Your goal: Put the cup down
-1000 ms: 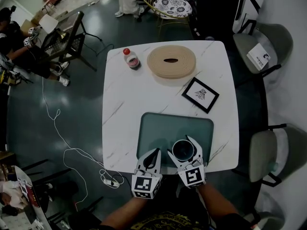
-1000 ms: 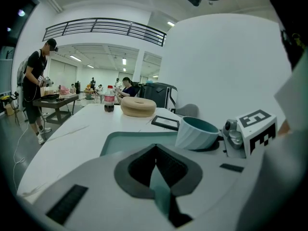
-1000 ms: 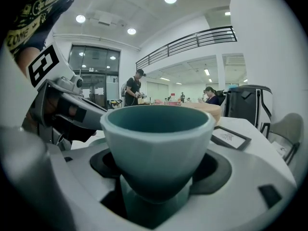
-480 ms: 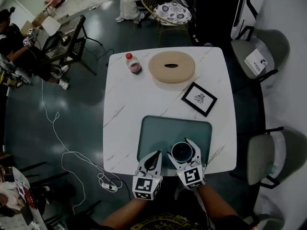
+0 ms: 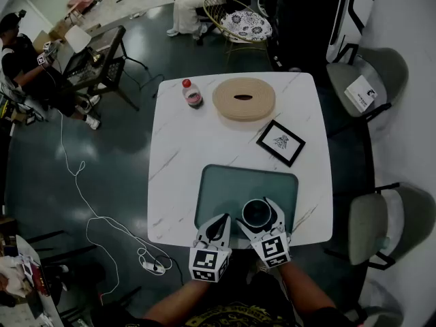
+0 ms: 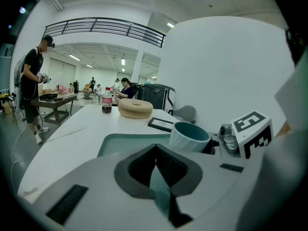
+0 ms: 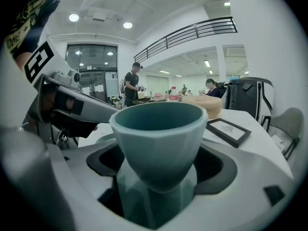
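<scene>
Cup (image 7: 159,129) is upright on the teal tray (image 5: 228,182), in its near-right part, close to the table (image 5: 180,148) edge nearest us. Right gripper (image 5: 257,211) straddles it. Its jaws have just been opening and now stand wide, with the cup between them and a gap showing at each pad in the right gripper view, so we read it as released, not gripped. The low, shallow approach makes sense: the foot lands flat on the tray and the jaws can back straight out toward us without clipping the rim. Left gripper (image 5: 221,219) is parked just beside the right one over the tray's near edge, jaws closed together on nothing. It seems to be there only to stay clear. The bottle (image 5: 191,92), beige ring (image 5: 243,99) and framed picture (image 5: 281,142) sit well apart at the far side, so there's nothing to bump. On looks, the cup is a matte blue-green close to the tray's colour, with a faceted wall and a wide rim tapering to a narrow foot. No handle is visible and the inside is dark and looks empty. That narrow foot under a wide top reads as tippy to us, so the withdrawal should be straight and slow. The placement itself looks done; only the retreat is left.
</scene>
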The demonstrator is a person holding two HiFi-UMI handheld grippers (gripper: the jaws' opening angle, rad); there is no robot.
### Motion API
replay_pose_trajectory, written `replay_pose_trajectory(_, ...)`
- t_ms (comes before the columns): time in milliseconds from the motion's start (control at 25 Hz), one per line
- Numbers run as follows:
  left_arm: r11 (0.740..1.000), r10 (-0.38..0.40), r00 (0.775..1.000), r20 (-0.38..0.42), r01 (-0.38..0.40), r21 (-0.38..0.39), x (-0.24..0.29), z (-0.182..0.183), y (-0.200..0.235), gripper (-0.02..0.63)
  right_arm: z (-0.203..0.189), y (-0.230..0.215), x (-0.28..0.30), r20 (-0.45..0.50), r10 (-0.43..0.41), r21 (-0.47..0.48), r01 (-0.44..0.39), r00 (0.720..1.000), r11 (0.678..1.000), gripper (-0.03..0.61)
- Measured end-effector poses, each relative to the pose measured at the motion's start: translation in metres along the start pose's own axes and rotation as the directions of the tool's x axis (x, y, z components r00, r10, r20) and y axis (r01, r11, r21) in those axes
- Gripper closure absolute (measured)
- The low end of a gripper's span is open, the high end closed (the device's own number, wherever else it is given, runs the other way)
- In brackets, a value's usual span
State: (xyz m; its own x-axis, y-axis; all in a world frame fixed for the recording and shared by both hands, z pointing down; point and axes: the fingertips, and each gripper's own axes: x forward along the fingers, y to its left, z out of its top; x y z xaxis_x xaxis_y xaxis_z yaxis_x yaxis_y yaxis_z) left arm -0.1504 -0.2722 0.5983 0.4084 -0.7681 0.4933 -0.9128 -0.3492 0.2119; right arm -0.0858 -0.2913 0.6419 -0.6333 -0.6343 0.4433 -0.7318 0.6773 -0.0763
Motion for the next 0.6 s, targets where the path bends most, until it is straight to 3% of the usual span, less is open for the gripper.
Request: replay_pose_trajectory(600, 0.999, 0.053, 0.997, 0.062, -0.053, -0.01, -0.037, 0.011, -0.029, 0.603, 0.007, 0.005, -0.068, 0.027, -0.015, 0.011, 0.015, 1.0, 1.0, 0.153)
